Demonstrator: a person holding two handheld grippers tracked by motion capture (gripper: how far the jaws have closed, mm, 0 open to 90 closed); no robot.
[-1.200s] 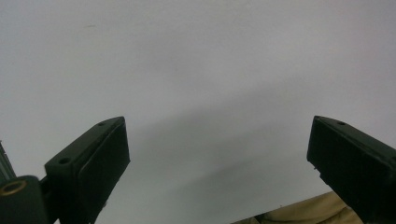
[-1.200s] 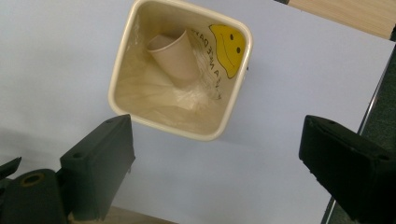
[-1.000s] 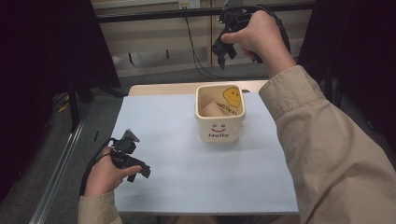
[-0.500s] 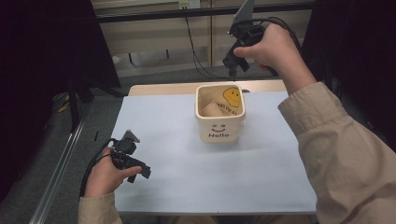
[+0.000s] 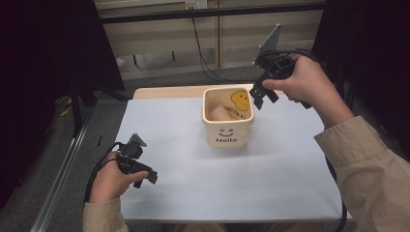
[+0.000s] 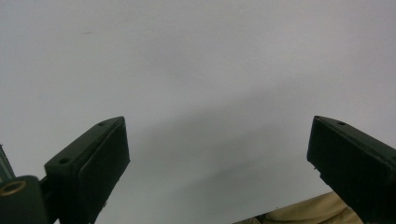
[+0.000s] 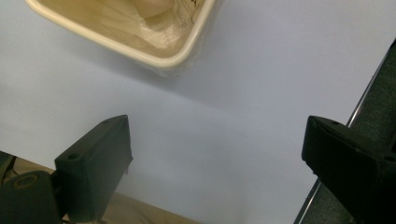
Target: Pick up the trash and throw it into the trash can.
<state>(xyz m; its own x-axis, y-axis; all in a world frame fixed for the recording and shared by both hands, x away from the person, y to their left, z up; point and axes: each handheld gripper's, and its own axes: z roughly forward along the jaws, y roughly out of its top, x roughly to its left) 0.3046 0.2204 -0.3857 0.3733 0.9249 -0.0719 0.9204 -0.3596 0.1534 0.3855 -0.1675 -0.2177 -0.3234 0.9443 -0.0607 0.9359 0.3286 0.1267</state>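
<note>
White table (image 5: pixel 193 193), cream bin (image 5: pixel 227 133) lettered "Hello" under a smile.

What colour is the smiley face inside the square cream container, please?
Yellow smiley face, clearest in the high view.

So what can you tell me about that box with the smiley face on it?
The box is a small square cream-coloured container with rounded corners, maybe ceramic or plastic. Its front shows a dark smile and the word Hello. It stands upright on the pale blue-grey table, towards the far side, open at the top. Inside lies crumpled tan paper with a yellow smiley face and some dark print. Nothing grips it: the right gripper hovers just beside its far right corner, fingers open.
</note>
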